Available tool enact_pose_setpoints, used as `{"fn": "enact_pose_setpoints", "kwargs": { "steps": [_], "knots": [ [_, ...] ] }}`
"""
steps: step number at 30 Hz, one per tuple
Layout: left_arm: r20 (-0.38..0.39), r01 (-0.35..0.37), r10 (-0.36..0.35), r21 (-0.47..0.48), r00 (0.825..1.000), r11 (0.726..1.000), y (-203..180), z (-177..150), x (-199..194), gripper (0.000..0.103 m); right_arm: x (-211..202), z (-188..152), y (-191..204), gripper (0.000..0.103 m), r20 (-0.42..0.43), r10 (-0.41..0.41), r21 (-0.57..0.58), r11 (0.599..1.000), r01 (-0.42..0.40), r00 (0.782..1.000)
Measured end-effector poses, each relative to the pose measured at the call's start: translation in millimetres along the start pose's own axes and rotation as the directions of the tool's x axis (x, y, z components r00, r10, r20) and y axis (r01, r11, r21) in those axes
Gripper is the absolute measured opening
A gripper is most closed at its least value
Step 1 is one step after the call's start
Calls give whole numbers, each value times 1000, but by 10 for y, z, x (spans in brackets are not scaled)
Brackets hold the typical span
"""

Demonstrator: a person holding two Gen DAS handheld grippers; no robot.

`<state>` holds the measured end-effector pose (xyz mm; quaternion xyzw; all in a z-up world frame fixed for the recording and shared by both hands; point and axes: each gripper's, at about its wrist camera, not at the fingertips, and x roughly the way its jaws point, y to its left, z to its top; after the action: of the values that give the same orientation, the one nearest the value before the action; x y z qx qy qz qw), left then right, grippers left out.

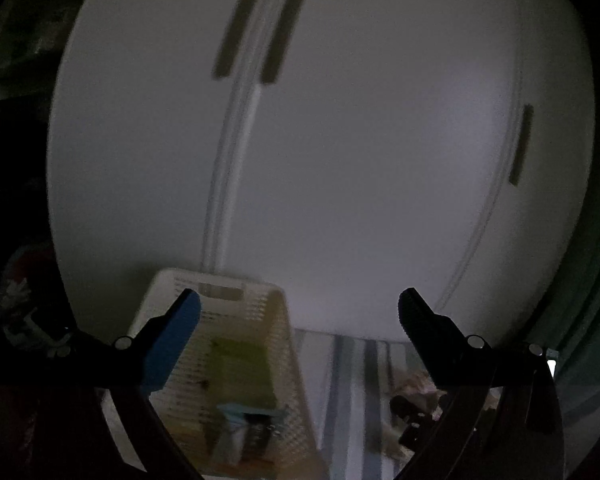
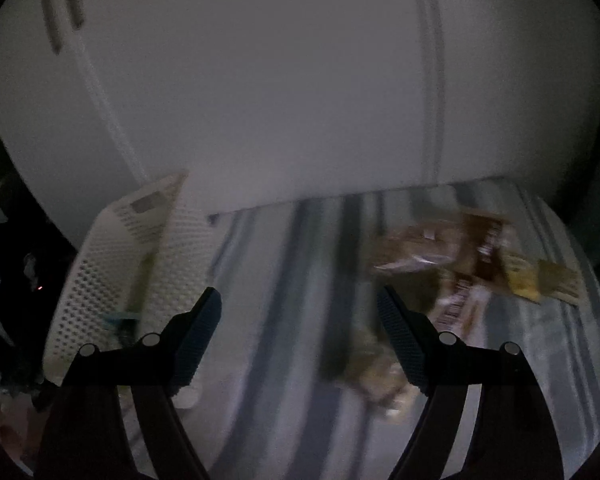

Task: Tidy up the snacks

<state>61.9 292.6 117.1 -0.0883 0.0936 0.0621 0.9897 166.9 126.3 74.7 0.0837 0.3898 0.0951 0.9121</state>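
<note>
Both claws empty, dim room, basket part-filled.

Left claw [image 1: 300,316] spread wide over the white perforated basket [image 1: 256,320], which holds a green packet [image 1: 240,372] and a darker one; likely just clear of a drop. Right claw [image 2: 300,312] also spread, aimed at loose snack packets [image 2: 460,264] lying on the striped cloth [image 2: 284,280], right of the basket, before white cabinet doors [image 2: 260,80]. Blurred.
</note>
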Motion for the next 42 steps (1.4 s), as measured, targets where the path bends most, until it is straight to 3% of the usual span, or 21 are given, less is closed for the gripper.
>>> {"fn": "enact_pose_setpoints", "kwargs": {
  "steps": [7,14,22,34,42],
  "knots": [
    [-65,63,-59,55,996,996,-277,-127,185,100,-16,-40,-600,80,-16,-112,89,990,113,994],
    [-139,128,-110,130,984,983,-617,-388,299,100,159,-76,-979,80,-68,-159,159,973,168,985],
    [-245,160,-106,214,964,964,-832,-657,556,100,541,-106,-1164,80,-150,-138,203,965,167,979],
    [-291,169,-93,248,952,954,-856,-772,709,100,960,-60,-1172,80,-218,-169,190,959,211,961],
    [-306,166,-82,260,949,951,-853,-793,747,100,933,-73,-1166,60,-232,-186,145,964,224,955]
  ]
}}
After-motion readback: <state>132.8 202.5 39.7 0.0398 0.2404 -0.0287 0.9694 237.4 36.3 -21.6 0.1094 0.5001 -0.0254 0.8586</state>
